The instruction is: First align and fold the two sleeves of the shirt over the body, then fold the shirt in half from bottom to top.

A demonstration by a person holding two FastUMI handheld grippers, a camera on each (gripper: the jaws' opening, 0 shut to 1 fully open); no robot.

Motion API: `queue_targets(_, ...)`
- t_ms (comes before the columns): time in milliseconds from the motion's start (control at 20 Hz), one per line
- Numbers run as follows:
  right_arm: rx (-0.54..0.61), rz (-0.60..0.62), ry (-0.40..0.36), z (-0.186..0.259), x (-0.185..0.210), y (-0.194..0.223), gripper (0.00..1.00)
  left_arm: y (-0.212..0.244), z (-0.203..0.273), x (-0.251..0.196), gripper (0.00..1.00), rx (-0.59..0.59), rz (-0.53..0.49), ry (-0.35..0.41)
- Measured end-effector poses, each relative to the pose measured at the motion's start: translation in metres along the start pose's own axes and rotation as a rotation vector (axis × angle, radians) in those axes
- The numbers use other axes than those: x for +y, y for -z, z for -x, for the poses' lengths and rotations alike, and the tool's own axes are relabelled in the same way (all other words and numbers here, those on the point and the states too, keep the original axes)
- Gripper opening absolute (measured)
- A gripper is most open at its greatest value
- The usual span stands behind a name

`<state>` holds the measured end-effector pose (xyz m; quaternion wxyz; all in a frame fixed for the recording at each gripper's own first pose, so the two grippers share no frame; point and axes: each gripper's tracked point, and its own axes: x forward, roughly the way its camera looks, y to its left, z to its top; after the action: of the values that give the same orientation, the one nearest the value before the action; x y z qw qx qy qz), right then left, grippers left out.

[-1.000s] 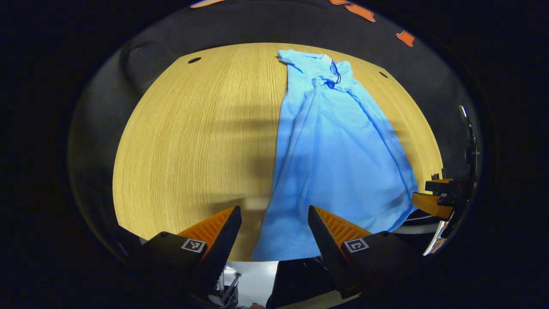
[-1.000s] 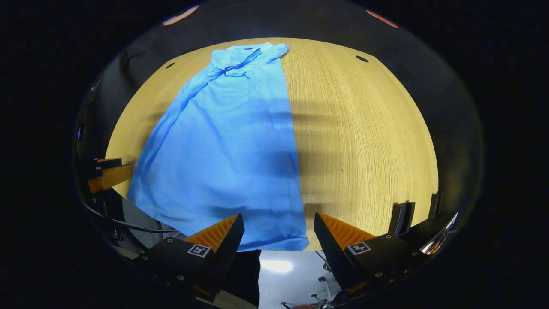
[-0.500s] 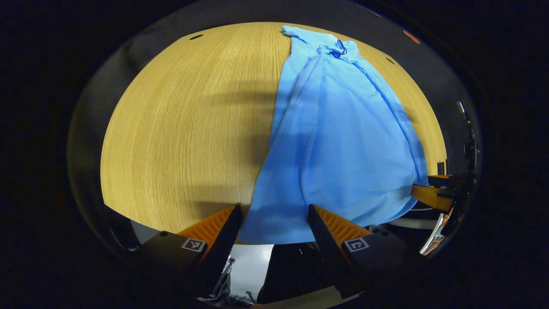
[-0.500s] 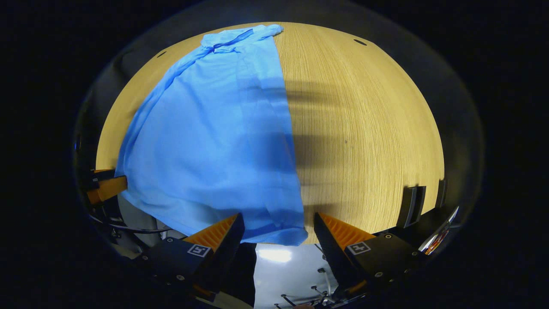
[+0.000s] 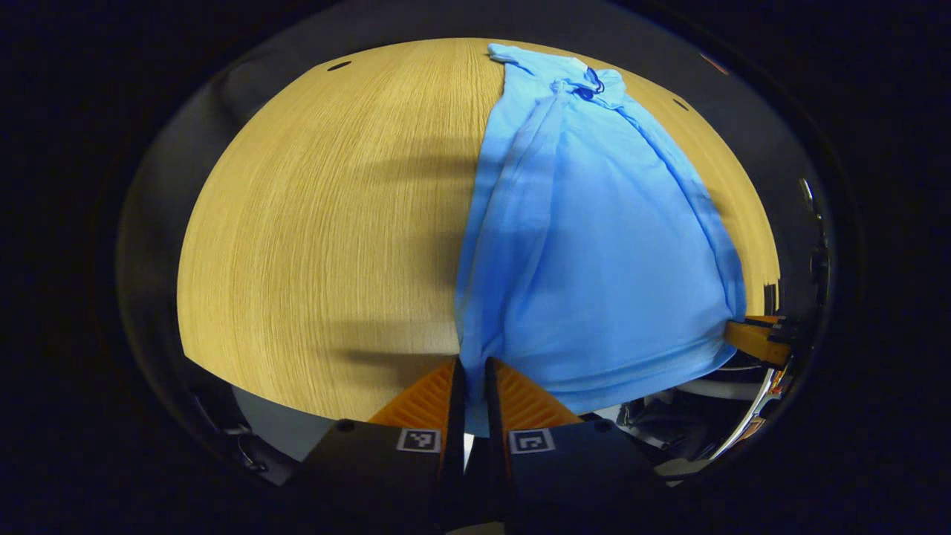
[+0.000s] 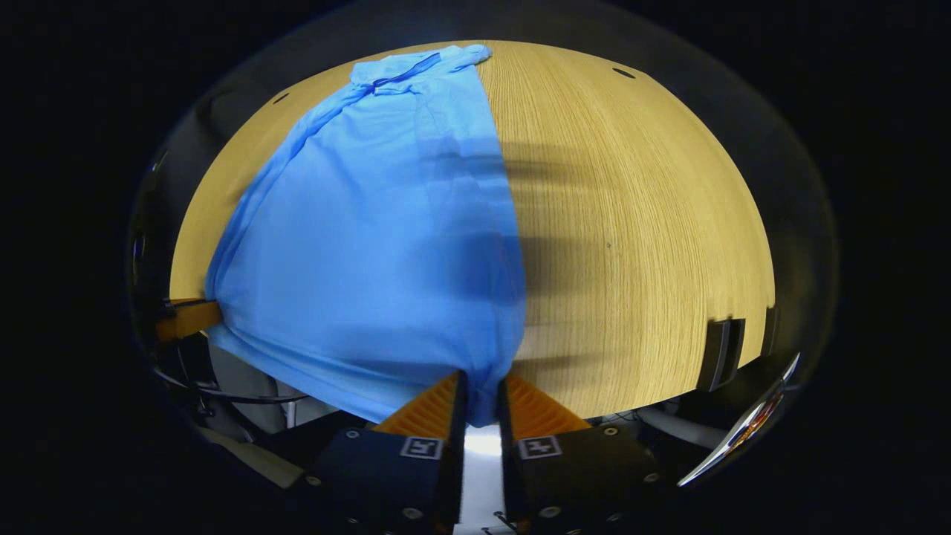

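A light blue shirt (image 5: 594,238) lies lengthwise on the wooden table (image 5: 319,223), collar at the far end, sleeves folded in over the body. Its bottom hem hangs at the near table edge. My left gripper (image 5: 474,364) is shut on the hem's left corner. In the right gripper view the same shirt (image 6: 371,223) stretches away over the table (image 6: 639,223), and my right gripper (image 6: 480,379) is shut on the hem's right corner. The cloth is gathered into creases at both pinched corners. The other gripper shows at the shirt's far side edge in each view.
Bare wood lies beside the shirt on both sides. Small dark holes (image 5: 339,65) sit near the table's far corners. Below the near edge there are cables and metal parts (image 6: 223,386).
Both grippers went from open, straddling the hem corners, to shut on them. The hem has bunched up and the cloth is drawn taut toward me.
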<state>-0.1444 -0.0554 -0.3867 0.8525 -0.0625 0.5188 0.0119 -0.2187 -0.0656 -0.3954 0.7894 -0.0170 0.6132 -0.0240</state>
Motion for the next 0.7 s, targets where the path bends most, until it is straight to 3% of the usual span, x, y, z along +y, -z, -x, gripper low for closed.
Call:
queue_targets(50, 0.002, -0.018, -0.01, 0.001, 0.003, -0.001, 0.07, -0.002, 0.0, 0.001, 0.18, -0.013, -0.04, 0.003)
queue_targets(100, -0.001, -0.029, -0.013, 0.0, 0.005, -0.003, 0.04, -0.007, -0.002, -0.002, 0.17, -0.038, -0.036, 0.002)
queue_targets(150, -0.005, -0.026, -0.013, 0.002, 0.006, -0.006, 0.03, -0.006, -0.003, -0.003, 0.05, -0.032, -0.053, 0.002)
queue_targets(400, -0.061, 0.004, -0.021, 0.019, 0.006, -0.044, 0.01, -0.024, 0.006, -0.007, 0.05, -0.026, 0.01, 0.056)
queue_targets(600, -0.121, 0.013, -0.031, 0.033, 0.004, -0.103, 0.01, -0.082, 0.018, -0.007, 0.05, -0.097, 0.021, 0.065)
queue_targets(700, -0.155, 0.028, -0.032, 0.037, 0.002, -0.147, 0.01, -0.132, 0.023, -0.007, 0.05, -0.142, 0.021, 0.069)
